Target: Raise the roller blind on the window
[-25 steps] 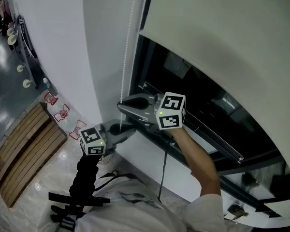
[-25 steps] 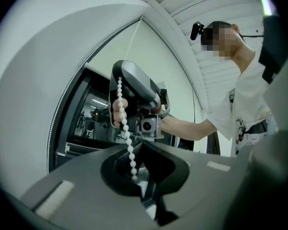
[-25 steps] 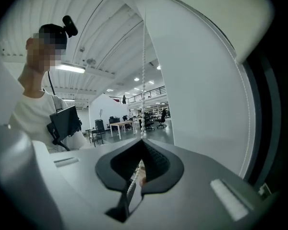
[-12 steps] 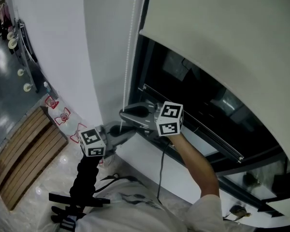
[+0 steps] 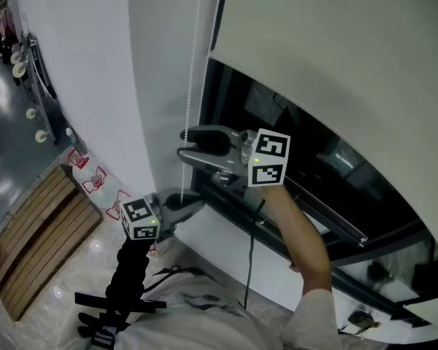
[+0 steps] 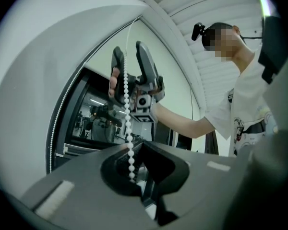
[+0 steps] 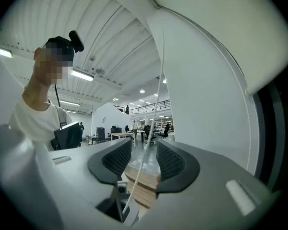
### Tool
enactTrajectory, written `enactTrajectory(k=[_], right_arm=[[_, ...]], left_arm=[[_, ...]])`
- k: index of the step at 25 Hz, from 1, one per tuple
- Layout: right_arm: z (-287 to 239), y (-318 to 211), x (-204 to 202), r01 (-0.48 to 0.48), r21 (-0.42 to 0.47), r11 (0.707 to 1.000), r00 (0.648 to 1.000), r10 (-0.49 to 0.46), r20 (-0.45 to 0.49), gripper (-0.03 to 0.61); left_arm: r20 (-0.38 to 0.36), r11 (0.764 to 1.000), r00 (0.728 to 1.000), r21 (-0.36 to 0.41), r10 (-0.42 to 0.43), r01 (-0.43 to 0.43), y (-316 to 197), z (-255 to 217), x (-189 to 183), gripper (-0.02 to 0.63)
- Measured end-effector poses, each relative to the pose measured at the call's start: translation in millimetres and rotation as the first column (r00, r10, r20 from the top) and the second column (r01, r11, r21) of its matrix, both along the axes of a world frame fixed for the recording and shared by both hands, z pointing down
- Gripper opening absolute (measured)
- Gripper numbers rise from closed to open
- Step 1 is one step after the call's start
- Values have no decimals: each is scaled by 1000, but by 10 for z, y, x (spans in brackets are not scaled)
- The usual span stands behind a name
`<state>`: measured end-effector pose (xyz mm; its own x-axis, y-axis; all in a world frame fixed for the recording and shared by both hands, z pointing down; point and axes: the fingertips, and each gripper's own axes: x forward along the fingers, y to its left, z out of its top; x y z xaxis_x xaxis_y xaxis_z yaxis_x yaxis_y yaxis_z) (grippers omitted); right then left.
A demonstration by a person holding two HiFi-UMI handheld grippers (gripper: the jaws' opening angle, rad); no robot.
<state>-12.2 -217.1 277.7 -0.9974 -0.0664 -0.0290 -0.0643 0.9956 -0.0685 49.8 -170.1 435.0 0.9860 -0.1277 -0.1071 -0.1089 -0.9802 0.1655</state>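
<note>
Looking first at the roller blind [image 5: 336, 57], hanging over most of the window [image 5: 306, 162] and leaving only a lower band of dark glass bare; judging the raise as far from finished.

Following the bead chain [image 5: 192, 79] down beside the white wall [image 5: 95, 86], at the window's left edge, and through both tools.

Opening the right hand-held gripper [image 5: 184, 144], the upper of the two, with the chain passing between its spread jaws but pressed by neither pad.

Pinching the chain lower down with the left hand-held gripper [image 6: 135, 147], jaws pressed together on the beads.

Risking a slide-back from here: relying on the left pinch alone, with smooth round beads possibly slipping through it and the blind's own weight running the hem lower.

Risking a missed grip too: closing the right jaws while the thin chain is swinging or sitting off the pads, and so closing on air.

Possibly catching the wrong run of the loop, and lowering instead of raising.
</note>
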Motion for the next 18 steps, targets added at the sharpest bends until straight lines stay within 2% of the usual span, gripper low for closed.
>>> enactTrajectory(k=[5,10,18], right_arm=[[-760,-129,7,-10,114,993,999,5,44,146],[-1432,-239,68,-40,189,981,995,22,100,144],[-1984,-282,58,-53,261,964,993,23,117,144]], left_arm=[[-4,1000,1000,-8,0,0,0,-25,9,-2],[-1,1000,1000,-1,7,-7,16,-27,14,-2],[-3,1000,1000,-1,4,-4,22,-26,8,-2]])
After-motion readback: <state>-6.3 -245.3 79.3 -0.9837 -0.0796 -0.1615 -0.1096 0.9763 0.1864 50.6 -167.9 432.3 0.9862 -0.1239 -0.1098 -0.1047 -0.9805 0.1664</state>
